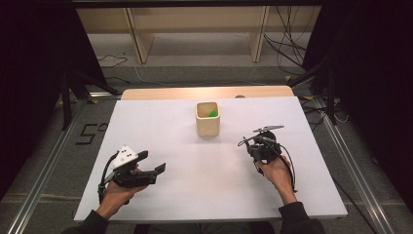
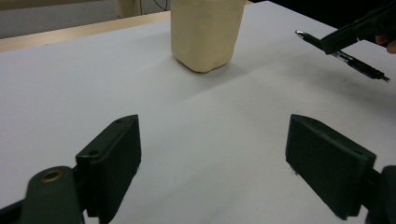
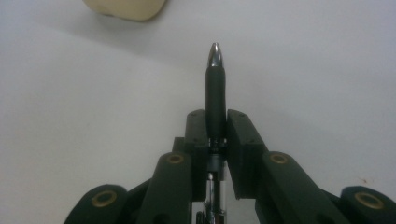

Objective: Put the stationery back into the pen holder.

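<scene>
A cream square cup point(image 1: 208, 118) stands at the middle of the white table top point(image 1: 160, 131), with something green point(image 1: 213, 113) inside it. My right gripper point(image 1: 252, 141) is at the right of the cup, a little above the table, shut on a black pen point(image 3: 215, 93) whose silver tip points ahead. That pen point(image 2: 348, 58) also hangs in the air at the upper right of the left gripper view. My left gripper point(image 1: 152, 162) rests low at the front left, open, with bare table between its black pads point(image 2: 112, 154).
The cup point(image 2: 205, 32) stands straight ahead of the left jaws. A wooden strip point(image 1: 204, 92) runs along the table's far edge. Beyond it are shelf legs and cables on the floor, and metal rails run along both sides of the table.
</scene>
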{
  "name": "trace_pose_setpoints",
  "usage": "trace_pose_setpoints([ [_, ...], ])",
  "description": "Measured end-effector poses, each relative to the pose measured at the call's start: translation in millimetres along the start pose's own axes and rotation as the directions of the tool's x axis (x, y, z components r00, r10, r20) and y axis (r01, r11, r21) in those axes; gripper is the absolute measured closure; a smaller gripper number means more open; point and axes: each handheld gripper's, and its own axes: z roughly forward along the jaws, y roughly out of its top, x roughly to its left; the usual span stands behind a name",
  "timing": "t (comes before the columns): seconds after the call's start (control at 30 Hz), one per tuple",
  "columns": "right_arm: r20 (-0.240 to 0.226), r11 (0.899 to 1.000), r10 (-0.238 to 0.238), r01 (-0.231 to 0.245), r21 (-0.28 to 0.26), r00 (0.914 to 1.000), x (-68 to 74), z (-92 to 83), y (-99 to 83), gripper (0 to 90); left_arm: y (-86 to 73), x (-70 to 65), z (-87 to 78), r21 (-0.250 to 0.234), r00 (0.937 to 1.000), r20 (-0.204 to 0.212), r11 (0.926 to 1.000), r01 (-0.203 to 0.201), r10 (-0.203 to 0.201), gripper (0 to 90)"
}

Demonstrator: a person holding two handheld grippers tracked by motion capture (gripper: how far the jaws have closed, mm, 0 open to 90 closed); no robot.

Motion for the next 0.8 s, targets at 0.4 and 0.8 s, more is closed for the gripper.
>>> trace_pose_setpoints([
  [0.4,-0.058,0.996,0.023,-0.028,-0.082,0.9980,-2.5,-10.8,9.5,80.0,0.1,0.7,-0.4,-0.008,1.0000,-0.004,1.0000,0.002,-0.002,17.7],
  [0.8,-0.095,0.987,0.024,-0.039,-0.155,0.9952,-1.8,-19.9,22.5,79.9,0.0,1.6,-0.5,-0.011,0.9999,-0.004,0.9999,0.011,-0.011,17.7],
])
